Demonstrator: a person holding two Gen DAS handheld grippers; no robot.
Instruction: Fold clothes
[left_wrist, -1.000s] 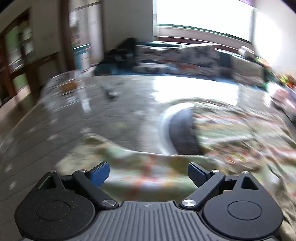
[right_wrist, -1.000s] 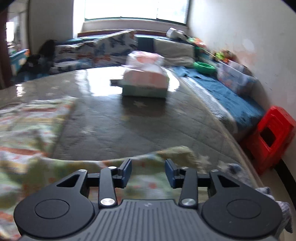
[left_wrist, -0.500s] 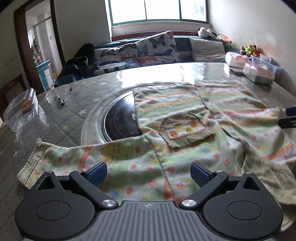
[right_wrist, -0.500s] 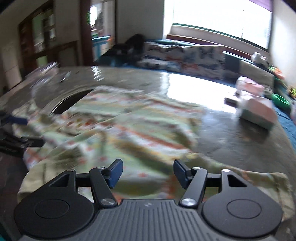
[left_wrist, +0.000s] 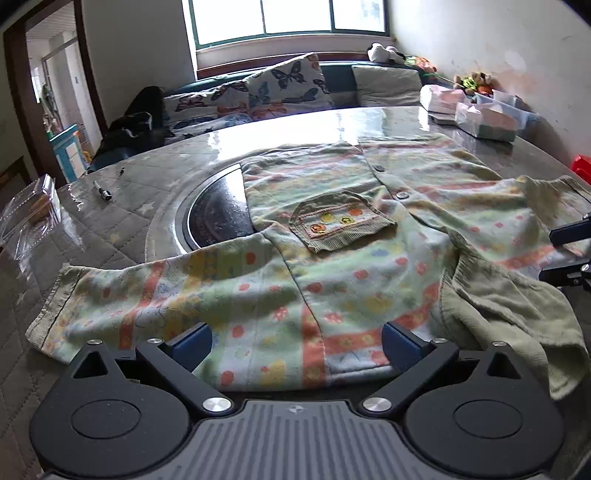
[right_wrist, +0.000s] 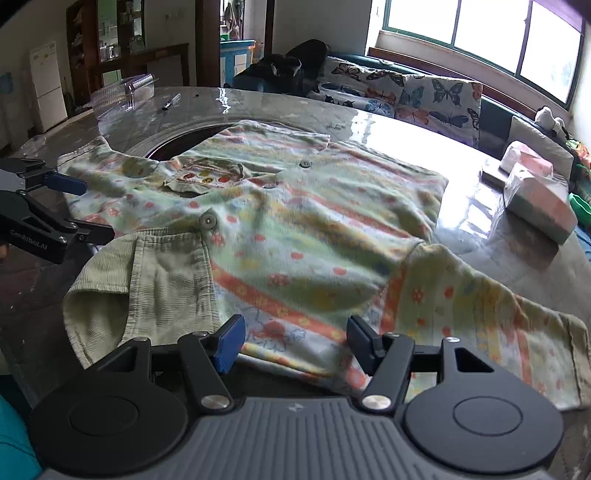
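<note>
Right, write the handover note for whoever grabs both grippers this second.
Left gripper: jaws wide open, empty, poised at the near edge of the shirt.
Right gripper: jaws open, empty, at the shirt's near edge by the collar.
The shirt lies spread face up and buttoned on the table, partly over the dark round inset; both sleeves are out to the sides, pocket showing.
Done: shirt laid out.
Left: no fold is made yet; fold sleeves in, then the body.

A marker (left_wrist: 102, 191) and tissue packs (right_wrist: 537, 201) lie on the table (left_wrist: 110, 236).
</note>
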